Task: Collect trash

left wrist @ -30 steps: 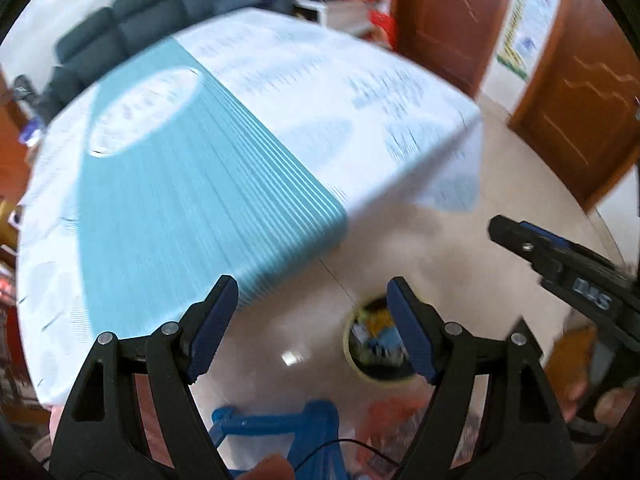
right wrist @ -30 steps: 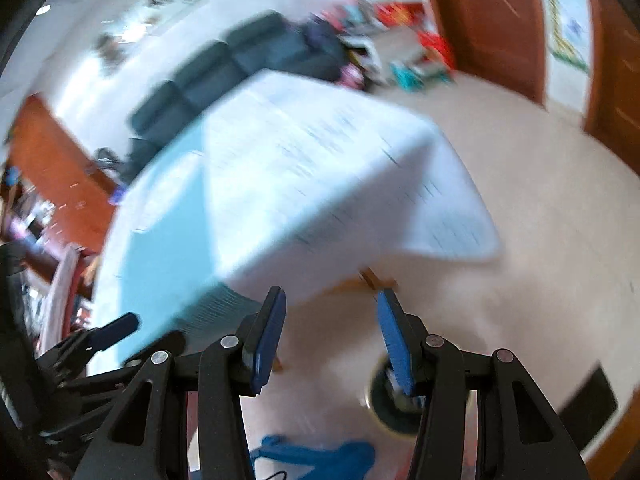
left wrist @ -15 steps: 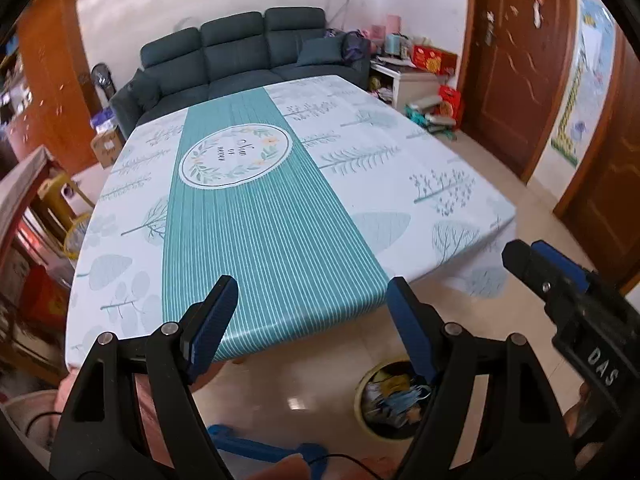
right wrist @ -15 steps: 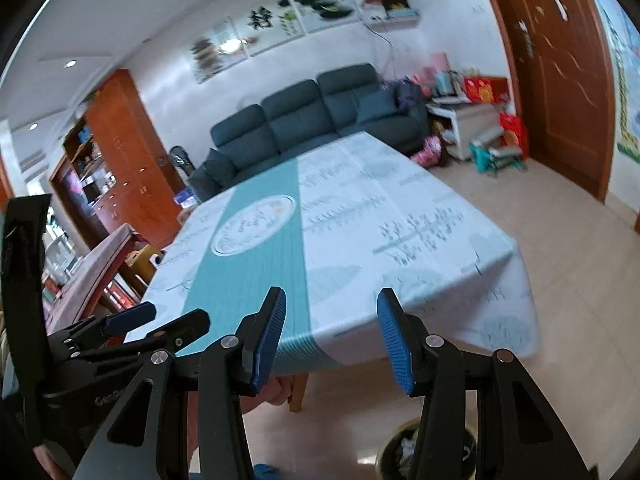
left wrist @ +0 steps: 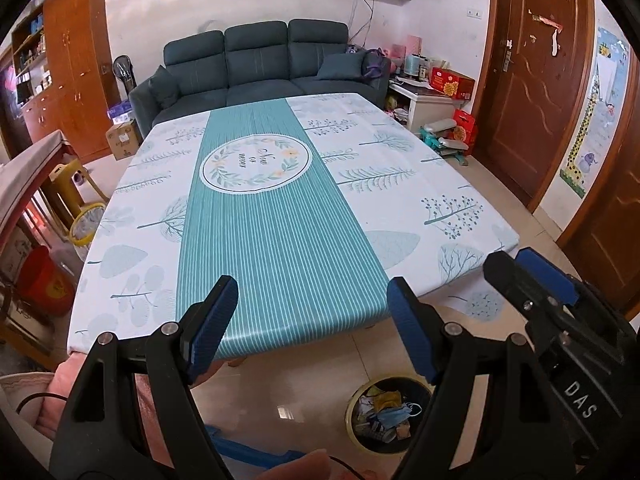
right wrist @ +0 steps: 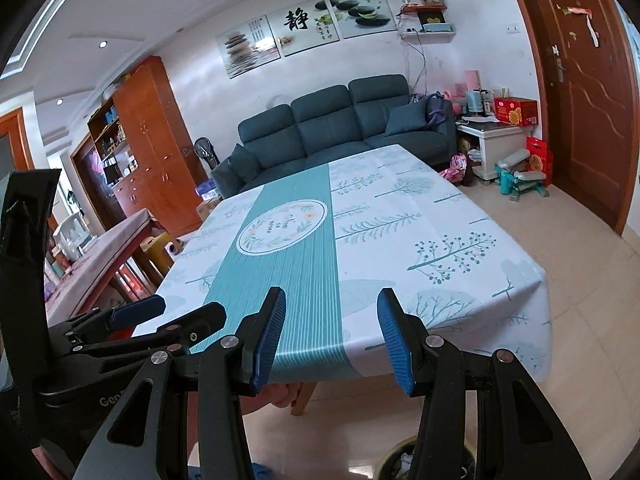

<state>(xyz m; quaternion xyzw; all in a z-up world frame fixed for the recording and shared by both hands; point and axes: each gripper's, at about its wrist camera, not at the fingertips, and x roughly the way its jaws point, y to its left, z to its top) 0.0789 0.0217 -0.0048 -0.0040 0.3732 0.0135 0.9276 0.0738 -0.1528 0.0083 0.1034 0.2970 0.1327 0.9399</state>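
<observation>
A round trash bin (left wrist: 383, 416) stands on the tiled floor below the table's near edge, holding crumpled paper and blue face masks; its rim also shows in the right wrist view as the bin (right wrist: 404, 460). My left gripper (left wrist: 312, 320) hangs above it, open, with nothing between its blue pads. At the right edge of that view the right gripper (left wrist: 516, 264) juts in. My right gripper (right wrist: 332, 336) is open and empty too, pointed over the table (right wrist: 300, 280). Beside it on the left is the left gripper (right wrist: 186, 312).
The table (left wrist: 280, 240) wears a teal and white cloth. Behind it stand a dark sofa (left wrist: 260, 68), wooden cabinets (left wrist: 76, 60) on the left and doors (left wrist: 532, 92) on the right. A blue object (left wrist: 248, 452) lies on the floor near the bin. A hand (left wrist: 60, 392) shows at lower left.
Both grippers rose and tilted upward, rolling level. The views swung from the floor and bin to the tabletop and room. The jaws kept the same width.
</observation>
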